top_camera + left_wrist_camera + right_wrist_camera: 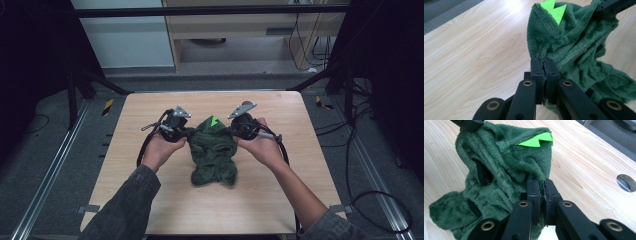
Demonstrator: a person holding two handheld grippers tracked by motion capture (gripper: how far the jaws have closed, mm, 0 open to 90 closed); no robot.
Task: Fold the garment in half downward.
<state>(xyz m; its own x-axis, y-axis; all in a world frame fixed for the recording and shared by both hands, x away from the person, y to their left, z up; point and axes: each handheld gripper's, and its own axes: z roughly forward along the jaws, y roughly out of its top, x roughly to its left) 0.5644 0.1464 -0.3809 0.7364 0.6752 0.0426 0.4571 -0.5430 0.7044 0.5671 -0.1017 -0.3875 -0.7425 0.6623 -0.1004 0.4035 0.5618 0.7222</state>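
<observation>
Fingers (537, 72) of the left gripper (544, 65) are pressed together on a fold of the green fleece garment (576, 50), with only a sliver of plush between them, and the right gripper (541, 187) is clamped the same way on the garment's opposite edge. Each pinch sits near the top of the cloth, which I judge is meant to spread it between the two hands so its shape can be sorted out. From above, the person's left hand (161, 147) and right hand (264, 145) flank the garment, holding its upper part raised while the lower part slumps in a crumpled heap on the tabletop (150, 210) (the fleece looks soft and limp, so it sags wherever it is not held). Farther back, a bright green zigzag trim (214, 120) marks the raised top edge, probably a hood or collar. Beyond it lies bare wood, with a round hole (627, 182) off to one side.
</observation>
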